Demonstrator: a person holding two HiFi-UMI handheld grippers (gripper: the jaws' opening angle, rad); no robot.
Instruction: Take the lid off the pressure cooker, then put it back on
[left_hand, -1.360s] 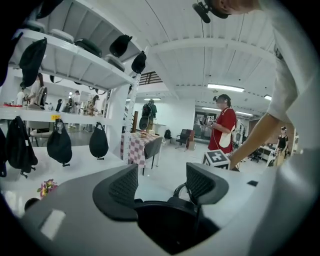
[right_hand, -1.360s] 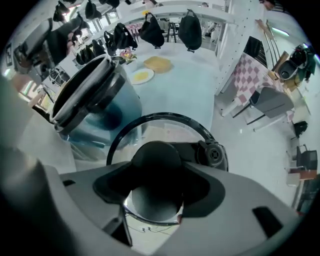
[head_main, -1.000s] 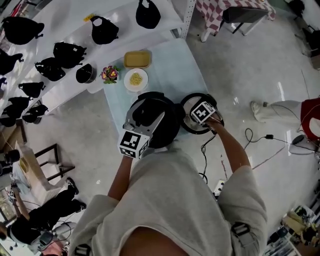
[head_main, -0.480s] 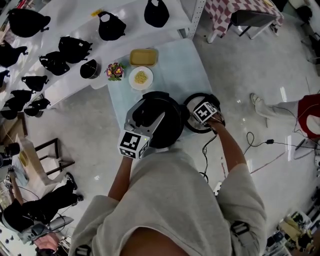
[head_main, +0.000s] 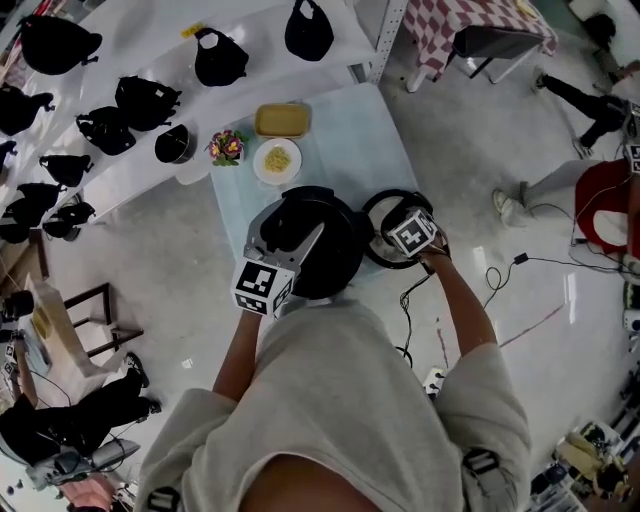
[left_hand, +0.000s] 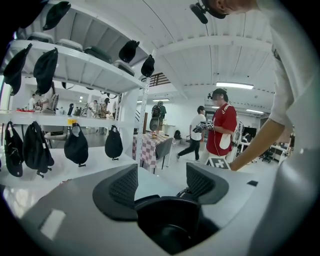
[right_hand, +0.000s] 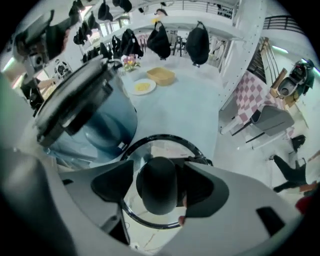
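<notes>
The pressure cooker (head_main: 322, 255) stands without its lid on the pale blue table (head_main: 350, 130). Its glass lid (head_main: 378, 212), black-rimmed, lies flat on the table just right of it. My right gripper (right_hand: 160, 172) points steeply down over the lid. Its jaws have just been opening, and the black knob (right_hand: 159, 192) sits between them with a gap beside the left pad. My left gripper (left_hand: 162, 182) reaches over the cooker's near left side. Its jaws are closed on a black handle (left_hand: 172, 225) of the cooker.
At the table's far end are a plate of yellow food (head_main: 276, 159), a yellow tray (head_main: 280, 120) and a small flower pot (head_main: 225, 146). White shelves with several black bags (head_main: 130, 100) stand to the left. Cables (head_main: 510, 265) lie on the floor at right, where people walk.
My right gripper has risen slightly over the lid, which stays flat on the table. My left gripper has not moved on the cooker.
</notes>
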